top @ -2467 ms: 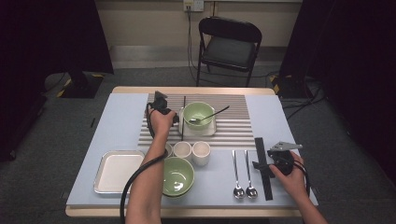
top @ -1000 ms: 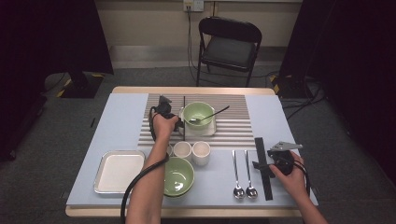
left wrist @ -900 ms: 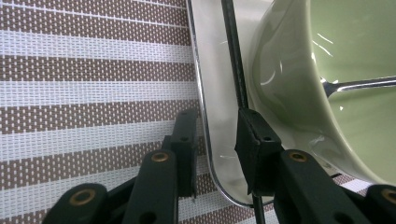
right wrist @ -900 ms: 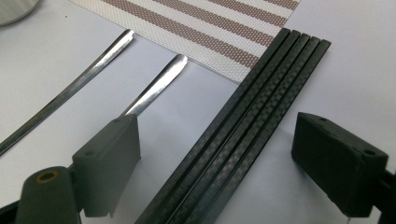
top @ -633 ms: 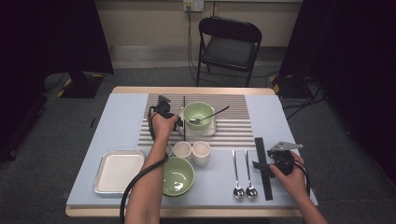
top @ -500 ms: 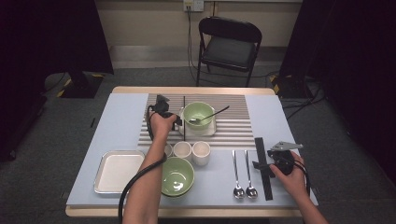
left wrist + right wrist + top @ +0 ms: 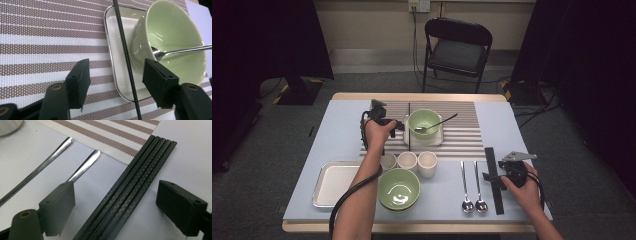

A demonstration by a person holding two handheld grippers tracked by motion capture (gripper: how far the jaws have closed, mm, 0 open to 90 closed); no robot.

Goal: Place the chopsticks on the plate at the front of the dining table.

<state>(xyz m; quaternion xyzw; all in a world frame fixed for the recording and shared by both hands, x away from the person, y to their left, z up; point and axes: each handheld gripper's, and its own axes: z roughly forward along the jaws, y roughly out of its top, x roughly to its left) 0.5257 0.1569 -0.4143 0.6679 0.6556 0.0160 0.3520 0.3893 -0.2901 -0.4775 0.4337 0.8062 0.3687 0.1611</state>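
**Black stick lies loose between the left tongs at the bowl tray**

A pale blue table [image 7: 337, 125] stands in a dark-curtained room, a black folding chair [image 7: 456, 47] behind it and a brown-and-white striped woven mat [image 7: 462, 135] across its far half. On the mat, just ahead of the left tongs [image 7: 115, 80], a small white rectangular metal tray [image 7: 120, 82] holds a pale green ceramic bowl [image 7: 175, 45], and a steel spoon [image 7: 180, 50] rests in the bowl with its handle over the rim. A thin black stick [image 7: 123, 47] lies across the tray's edge beside the bowl and passes between the left jaws. These have just been opening and now stand wide, touching neither stick nor tray.

The right tongs [image 7: 115, 207] hover wide open over a row of black woven-pattern flat sticks [image 7: 130, 190], gripping nothing. Two steel spoon handles [image 7: 82, 168] lie just to their left, cut off by the frame.

Nearer the person are three small white cups [image 7: 408, 161], a second green bowl [image 7: 399, 189] and a larger empty metal tray [image 7: 334, 176]; the left forearm partly hides one cup.
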